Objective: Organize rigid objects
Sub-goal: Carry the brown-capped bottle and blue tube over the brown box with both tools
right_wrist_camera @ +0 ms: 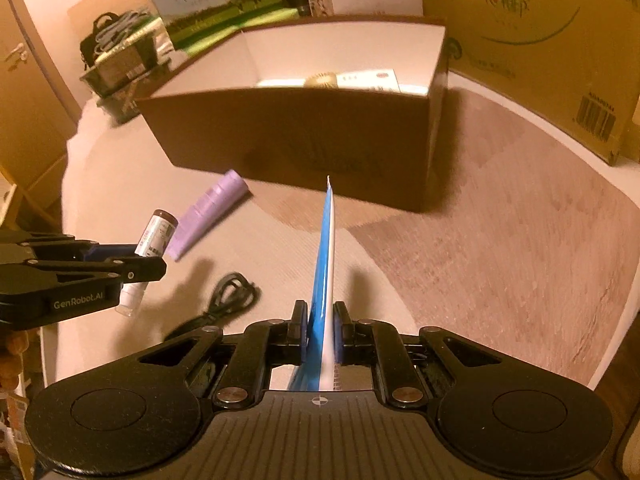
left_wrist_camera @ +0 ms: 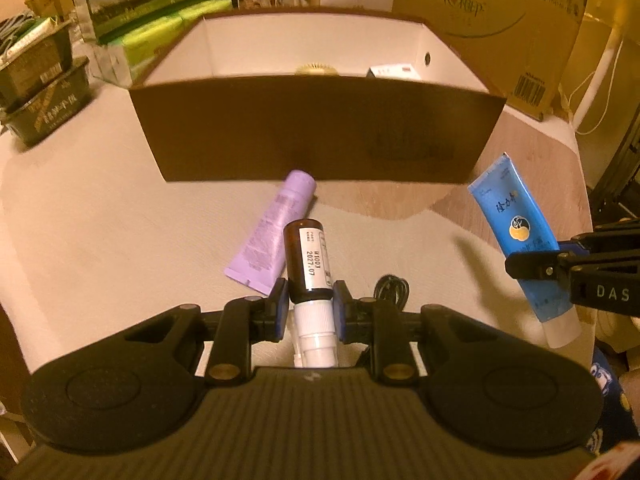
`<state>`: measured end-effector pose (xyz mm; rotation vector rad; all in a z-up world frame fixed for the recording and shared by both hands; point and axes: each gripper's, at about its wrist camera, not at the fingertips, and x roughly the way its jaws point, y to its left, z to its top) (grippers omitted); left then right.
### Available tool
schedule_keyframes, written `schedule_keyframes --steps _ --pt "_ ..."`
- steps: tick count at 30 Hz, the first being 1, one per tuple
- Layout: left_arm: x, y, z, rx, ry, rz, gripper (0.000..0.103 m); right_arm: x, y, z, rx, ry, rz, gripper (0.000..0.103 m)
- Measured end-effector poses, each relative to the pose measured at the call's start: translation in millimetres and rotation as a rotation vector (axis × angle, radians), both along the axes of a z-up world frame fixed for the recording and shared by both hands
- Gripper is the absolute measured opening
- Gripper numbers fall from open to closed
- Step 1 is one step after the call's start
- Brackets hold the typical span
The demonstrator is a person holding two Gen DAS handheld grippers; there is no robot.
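Note:
My left gripper (left_wrist_camera: 310, 305) is shut on a brown spray bottle (left_wrist_camera: 308, 258) with a white cap, held above the table; it also shows in the right wrist view (right_wrist_camera: 154, 236). My right gripper (right_wrist_camera: 322, 322) is shut on a blue tube (right_wrist_camera: 325, 264), seen edge-on; the left wrist view shows the blue tube (left_wrist_camera: 516, 232) held at the right. A purple tube (left_wrist_camera: 272, 232) lies on the table in front of the open brown box (left_wrist_camera: 320, 132). The box holds a round yellow item (left_wrist_camera: 316, 69) and a small white carton (left_wrist_camera: 394, 72).
A coiled black cable (right_wrist_camera: 228, 300) lies on the table near me. Dark trays (left_wrist_camera: 40, 92) stand at the left. Milk cartons (left_wrist_camera: 132, 8) and a large cardboard box (left_wrist_camera: 500, 20) stand behind the brown box.

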<state>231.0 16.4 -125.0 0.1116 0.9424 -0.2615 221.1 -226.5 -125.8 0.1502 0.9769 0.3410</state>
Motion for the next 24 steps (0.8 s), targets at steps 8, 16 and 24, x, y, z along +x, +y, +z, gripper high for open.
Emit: schedule_keyframes --steps 8,16,24 --pt "10.7 3.3 28.5 0.009 -0.064 -0.004 0.02 13.1 4.2 26.5 0.027 -0.05 0.017 0.012" --pt "34.8 5.0 59.6 0.01 -0.134 -0.007 0.02 39.4 9.2 52.7 0.051 -0.107 0.032 0.012" --pt "73.1 7.1 85.0 0.012 -0.184 -0.001 0.02 85.4 15.1 76.8 0.087 -0.15 0.026 0.012"
